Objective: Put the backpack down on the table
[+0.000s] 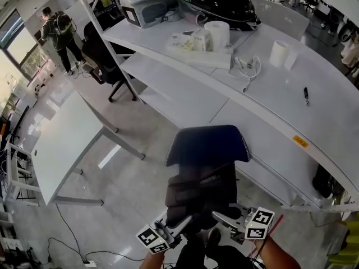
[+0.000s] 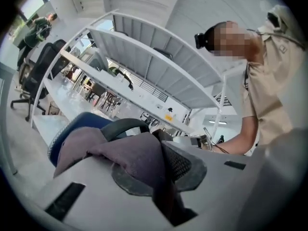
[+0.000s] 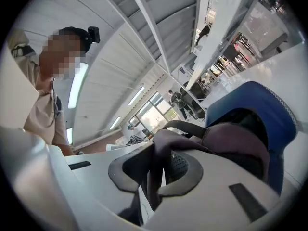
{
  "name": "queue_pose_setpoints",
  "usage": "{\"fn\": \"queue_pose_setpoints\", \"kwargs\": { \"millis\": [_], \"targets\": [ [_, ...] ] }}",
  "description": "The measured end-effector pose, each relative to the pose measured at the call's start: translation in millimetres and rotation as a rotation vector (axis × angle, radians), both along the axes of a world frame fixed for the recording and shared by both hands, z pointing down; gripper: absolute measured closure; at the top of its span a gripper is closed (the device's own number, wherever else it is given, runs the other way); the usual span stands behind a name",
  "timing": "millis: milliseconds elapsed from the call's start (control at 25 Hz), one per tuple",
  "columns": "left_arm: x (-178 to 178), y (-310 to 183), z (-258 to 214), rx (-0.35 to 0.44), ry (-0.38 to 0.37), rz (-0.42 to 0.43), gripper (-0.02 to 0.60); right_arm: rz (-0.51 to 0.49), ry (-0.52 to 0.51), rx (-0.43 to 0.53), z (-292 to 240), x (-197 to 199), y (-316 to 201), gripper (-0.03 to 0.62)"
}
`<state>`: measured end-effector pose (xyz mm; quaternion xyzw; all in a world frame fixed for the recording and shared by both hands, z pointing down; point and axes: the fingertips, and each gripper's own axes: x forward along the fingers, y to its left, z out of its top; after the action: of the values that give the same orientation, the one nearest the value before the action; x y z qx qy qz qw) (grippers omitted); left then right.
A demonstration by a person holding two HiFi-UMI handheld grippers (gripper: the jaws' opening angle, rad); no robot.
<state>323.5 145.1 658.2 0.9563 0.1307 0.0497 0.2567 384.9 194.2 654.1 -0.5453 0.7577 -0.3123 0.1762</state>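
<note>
Left gripper [image 1: 167, 232], down at seven o'clock in the head view, is clamped narrow on a fold of the backpack [image 1: 199, 190]. Its own view shows the purplish cloth bunched and pinched between the jaws.

The backpack hangs at six o'clock, in the air between the two tools, just in front of a blue mesh chair [image 1: 208, 142] at its twelve. It's a soft bag that sags and folds, so I'd judge it floppy rather than heavy, and cloth like that can creep out of a pinch. The top handle [image 2: 122, 125], that dark loop, looks the firmer hold if either grip slips.

Right gripper [image 1: 238, 222], at five o'clock, is nipped down the same way on a twist of fabric.

Out from one to four o'clock runs the white table [image 1: 331, 108], with a paper roll [image 1: 279, 54] and a pen [image 1: 306, 96] on it. The bare surface beside them looks the place to land the bag, base first.
</note>
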Motion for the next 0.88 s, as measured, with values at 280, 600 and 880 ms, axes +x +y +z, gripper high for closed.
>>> {"fn": "queue_pose_setpoints", "kwargs": {
  "millis": [280, 600, 880],
  "targets": [
    [-38.5, -47.0, -96.4, 0.146, 0.097, -0.093, 0.531, -0.120, 0.190, 0.142, -91.7, -35.3, -50.9, 0.536],
    [-130.6, -121.1, -157.5, 0.246, 0.130, -0.251, 0.531, -0.262, 0.280, 0.258, -160.6, -123.7, -131.6, 0.536],
    [-204.9, -216.7, -225.7, 0.387, 0.162, -0.355, 0.532, -0.298, 0.349, 0.378, -229.1, -193.9, -238.3, 0.536]
  ]
}}
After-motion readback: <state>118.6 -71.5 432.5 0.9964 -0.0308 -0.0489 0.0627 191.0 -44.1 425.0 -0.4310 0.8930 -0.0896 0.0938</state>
